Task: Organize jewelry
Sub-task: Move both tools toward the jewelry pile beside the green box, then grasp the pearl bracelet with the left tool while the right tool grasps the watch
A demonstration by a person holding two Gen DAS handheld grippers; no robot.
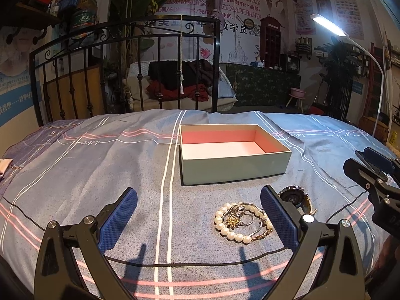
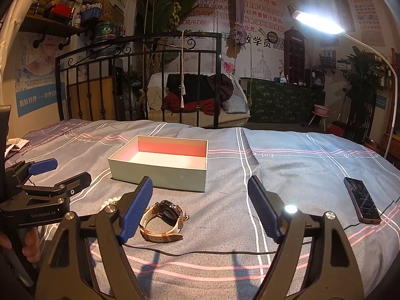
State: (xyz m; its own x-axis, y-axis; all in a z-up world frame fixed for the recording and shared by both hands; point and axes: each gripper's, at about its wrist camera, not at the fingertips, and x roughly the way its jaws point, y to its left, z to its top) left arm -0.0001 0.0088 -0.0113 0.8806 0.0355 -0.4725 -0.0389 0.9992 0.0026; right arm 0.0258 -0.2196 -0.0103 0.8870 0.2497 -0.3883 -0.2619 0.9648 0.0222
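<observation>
The watch [image 2: 163, 218] lies on the bed in front of the box [image 2: 160, 172], strap sideways, inside the right claw [image 2: 200, 210]'s spread jaws, seemingly untouched; left claw [image 1: 198, 215] released.

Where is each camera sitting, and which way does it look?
Left wrist: sits on the left hand-held gripper, looking forward over the bed at the pearl bracelet and open box; its blue fingers show.
Right wrist: sits on the right hand-held gripper, looking at the watch and phone; a hand shows at the left.
Shared: box, watch, pearls, bed rail, lamp.
</observation>
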